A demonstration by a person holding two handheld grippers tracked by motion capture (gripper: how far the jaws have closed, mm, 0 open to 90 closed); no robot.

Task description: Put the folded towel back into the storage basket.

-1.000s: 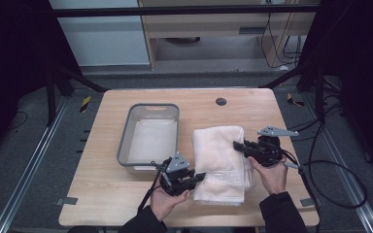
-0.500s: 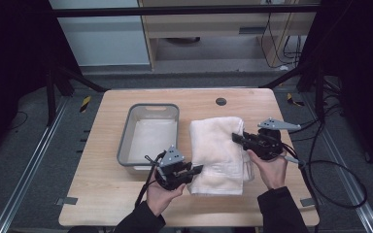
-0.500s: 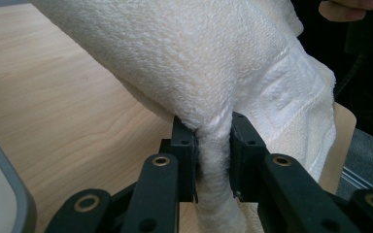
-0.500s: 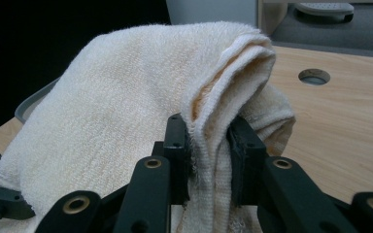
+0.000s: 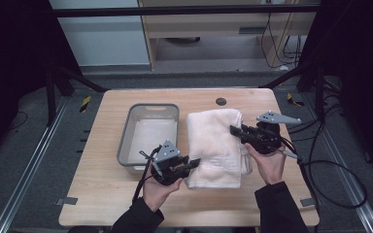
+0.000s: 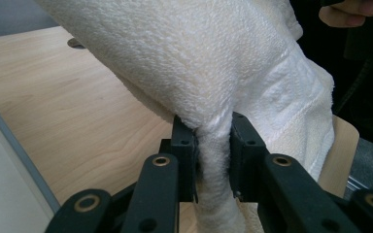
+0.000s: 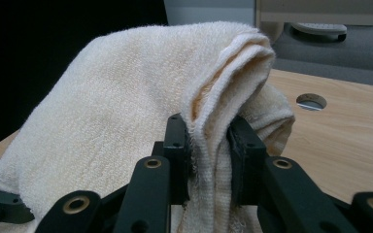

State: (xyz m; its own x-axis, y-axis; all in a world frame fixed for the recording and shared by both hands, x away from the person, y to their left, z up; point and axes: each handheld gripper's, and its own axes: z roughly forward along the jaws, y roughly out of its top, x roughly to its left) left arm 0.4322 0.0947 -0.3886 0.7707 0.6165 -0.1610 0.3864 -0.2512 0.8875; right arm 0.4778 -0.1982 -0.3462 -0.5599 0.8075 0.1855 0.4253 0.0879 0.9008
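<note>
Cream towel (image 5: 217,145) lies folded on the table (image 5: 102,189) beside the grey tray (image 5: 148,133). Left gripper (image 5: 194,163) and right gripper (image 5: 234,130) each pinch an edge. No writing is legible; clamped folds hide the pads.

Folded towel (image 7: 141,121) in right gripper (image 7: 209,145)

The towel (image 6: 213,63) hides the table (image 6: 77,121) at twelve o'clock; the left gripper view's top edge crops a hand (image 6: 352,10).
</note>
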